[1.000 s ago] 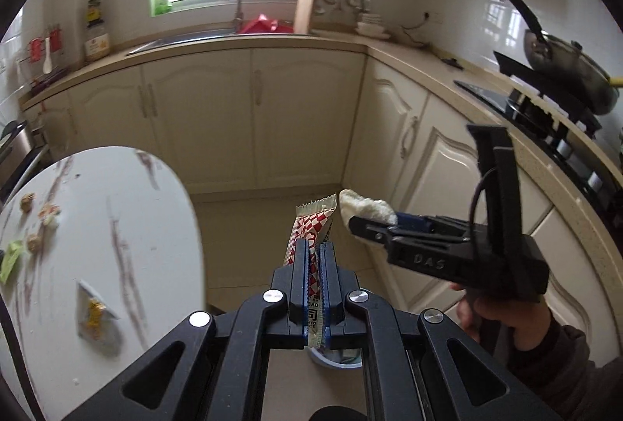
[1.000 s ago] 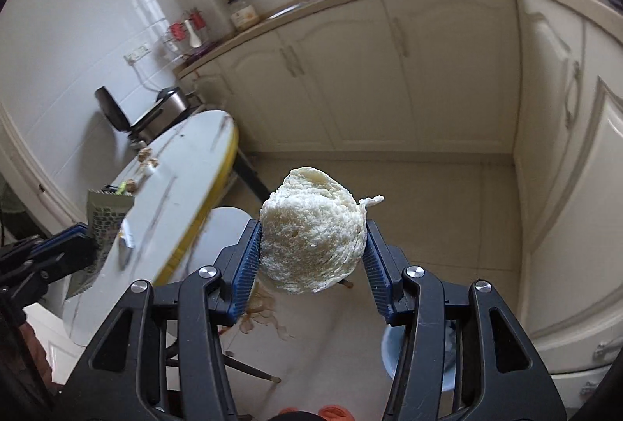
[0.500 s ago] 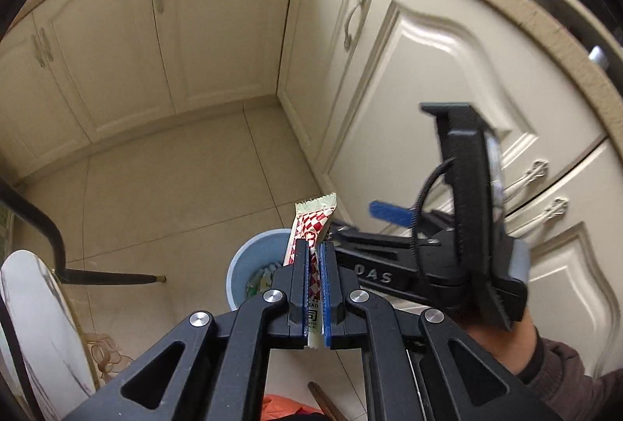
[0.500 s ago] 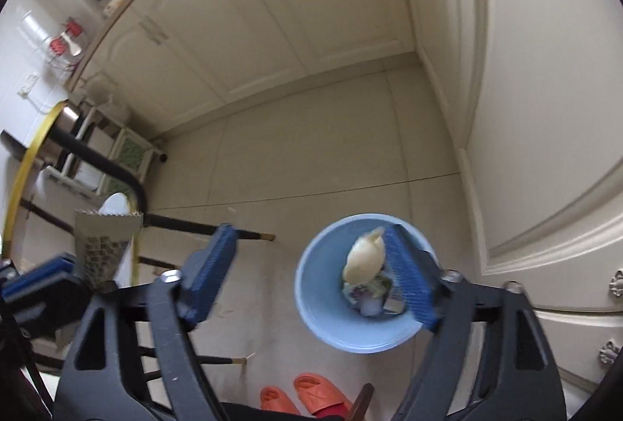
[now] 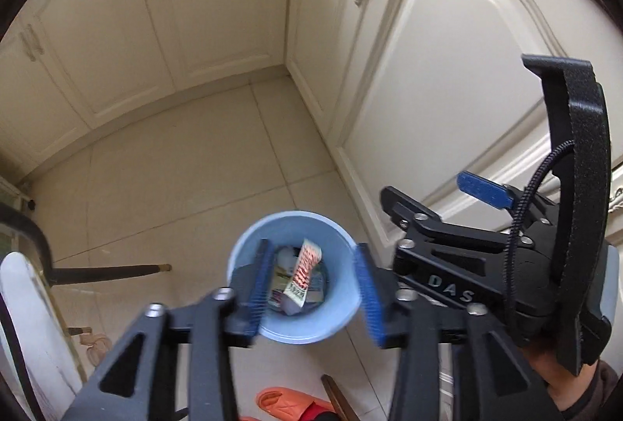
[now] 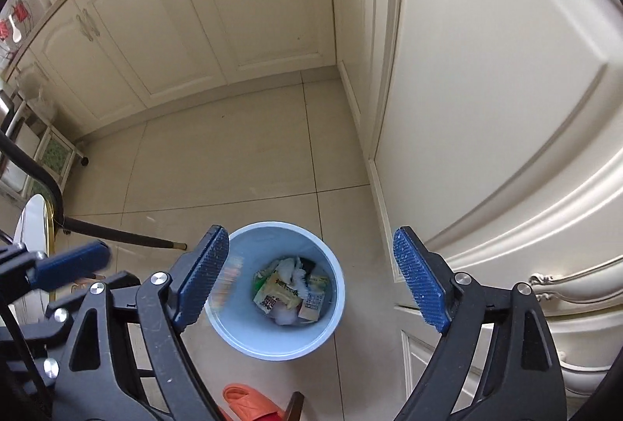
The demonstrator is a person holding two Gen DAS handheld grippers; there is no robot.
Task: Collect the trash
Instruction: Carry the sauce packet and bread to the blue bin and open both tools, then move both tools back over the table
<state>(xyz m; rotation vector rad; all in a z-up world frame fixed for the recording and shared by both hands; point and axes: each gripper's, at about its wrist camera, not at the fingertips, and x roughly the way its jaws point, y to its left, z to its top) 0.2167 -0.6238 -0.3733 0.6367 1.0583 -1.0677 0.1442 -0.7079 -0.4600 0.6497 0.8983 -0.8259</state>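
A light blue trash bin (image 5: 296,327) stands on the tiled floor next to the cabinets and also shows in the right wrist view (image 6: 272,343). It holds several wrappers and white crumpled paper (image 6: 290,286). My left gripper (image 5: 311,288) is open above the bin. A red-and-white checked wrapper (image 5: 303,271) is loose between its fingers, falling into the bin; it shows as a blur (image 6: 226,283) in the right wrist view. My right gripper (image 6: 307,277) is open and empty above the bin, and it shows at the right of the left wrist view (image 5: 486,257).
Cream cabinet doors (image 6: 486,90) close in on the right and behind. A black table leg (image 6: 117,236) and the white table edge (image 5: 27,323) lie at the left. An orange slipper (image 6: 249,403) lies on the floor just in front of the bin.
My left gripper has opened and let go of the checked wrapper, which drops into the bin. My right gripper stays open after dropping the white wad into the bin.
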